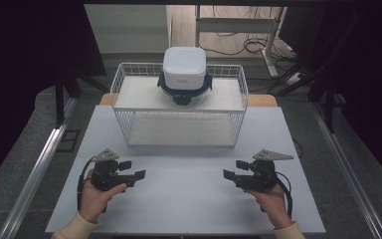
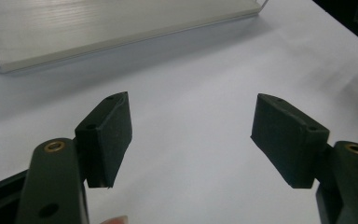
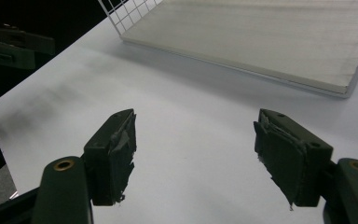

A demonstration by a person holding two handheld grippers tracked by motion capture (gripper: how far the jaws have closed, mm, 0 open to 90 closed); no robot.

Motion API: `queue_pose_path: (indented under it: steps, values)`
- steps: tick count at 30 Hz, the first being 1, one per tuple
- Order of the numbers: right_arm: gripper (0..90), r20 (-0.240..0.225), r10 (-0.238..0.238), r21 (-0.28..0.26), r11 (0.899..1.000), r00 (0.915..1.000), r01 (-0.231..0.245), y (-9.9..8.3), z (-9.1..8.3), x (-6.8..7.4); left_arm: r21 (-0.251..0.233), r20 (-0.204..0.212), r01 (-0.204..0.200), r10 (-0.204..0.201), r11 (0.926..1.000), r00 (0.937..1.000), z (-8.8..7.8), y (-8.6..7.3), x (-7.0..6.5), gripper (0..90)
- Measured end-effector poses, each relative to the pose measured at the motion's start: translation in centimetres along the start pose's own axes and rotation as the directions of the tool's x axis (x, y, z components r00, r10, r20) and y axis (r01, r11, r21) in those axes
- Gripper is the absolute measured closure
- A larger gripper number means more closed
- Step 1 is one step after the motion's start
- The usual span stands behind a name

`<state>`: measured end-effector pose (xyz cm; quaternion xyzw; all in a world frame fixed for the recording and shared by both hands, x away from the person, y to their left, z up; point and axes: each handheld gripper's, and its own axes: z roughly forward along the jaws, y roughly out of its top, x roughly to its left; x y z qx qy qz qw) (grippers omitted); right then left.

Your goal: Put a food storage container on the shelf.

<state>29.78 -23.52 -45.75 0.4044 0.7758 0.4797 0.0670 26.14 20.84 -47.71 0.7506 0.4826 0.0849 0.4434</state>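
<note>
The lidded container (image 1: pixel 184 74) stands upright on the top shelf of the white wire rack (image 1: pixel 124 82) at the far side of the bench (image 1: pixel 189 194), near the shelf's middle; its white lid sits on a dark-rimmed clear body with latches at the sides and front, and what is inside cannot be told from here. The rack's lower shelf (image 1: pixel 179 130) lies bare; its pale board shows ahead of the jaws in both gripper views. The left claw (image 1: pixel 135 170) and the right claw (image 1: pixel 233 169) rest low over the near part of the bench, well apart from the container and from each other, tips turned inward; each stands wide with nothing between its pads. The work in hand looks like a reach to that container; to do it well, both claws should probably rise over the rack's front rail, come in from opposite sides, and close on the body below the lid rather than on the latches, keeping it level while lifting clear of the wire wall.
</note>
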Motion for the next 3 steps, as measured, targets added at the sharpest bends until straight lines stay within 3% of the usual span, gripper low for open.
queue_pose_path:
  steps: [3]
  values:
    - [28.2,-0.004,0.016,-0.005,1.0,0.9999,-0.016,0.02,-0.07,-0.08,0.003,-0.01,-0.003,0.003,1.0,0.9999,0.07,-0.06,0.07,27.6]
